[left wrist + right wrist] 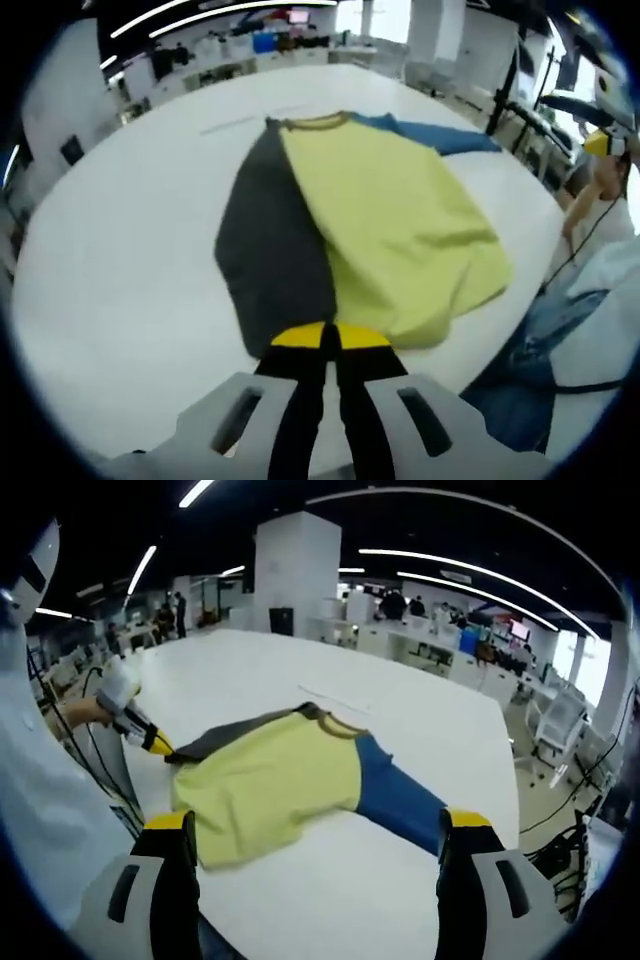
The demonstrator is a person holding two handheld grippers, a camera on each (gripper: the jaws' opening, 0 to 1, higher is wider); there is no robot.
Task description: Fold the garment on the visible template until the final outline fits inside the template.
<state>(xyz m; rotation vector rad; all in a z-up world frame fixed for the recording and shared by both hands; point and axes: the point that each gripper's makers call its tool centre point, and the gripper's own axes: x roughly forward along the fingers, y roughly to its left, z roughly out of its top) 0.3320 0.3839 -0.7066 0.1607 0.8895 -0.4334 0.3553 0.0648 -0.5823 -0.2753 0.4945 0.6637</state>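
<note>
Shirt in yellow, dark grey and blue lies partly folded on a large white round table in a bright open-plan office. In the left gripper view the yellow panel is turned over the dark grey one, a blue sleeve reaches out beyond it near the collar, and the garment sits towards the near edge of the table. The left gripper, with yellow tips on black jaws, has its jaws pressed together at the lower edge of the grey cloth; whether any fabric is caught between them cannot be told from that view. In the right gripper view the same gripper appears at the left, held in a person's hand, its tip touching the grey corner of the shirt, which looks slightly raised there. The right gripper hangs above the near side of the table with its jaws spread wide apart, gripping nothing, the yellow panel and the blue sleeve lying between and beyond them. A faint thin line runs across the tabletop just past the collar. A white sleeve fills the left side of the right gripper view. Desks, chairs and ceiling strip lights stand well behind the table.
</note>
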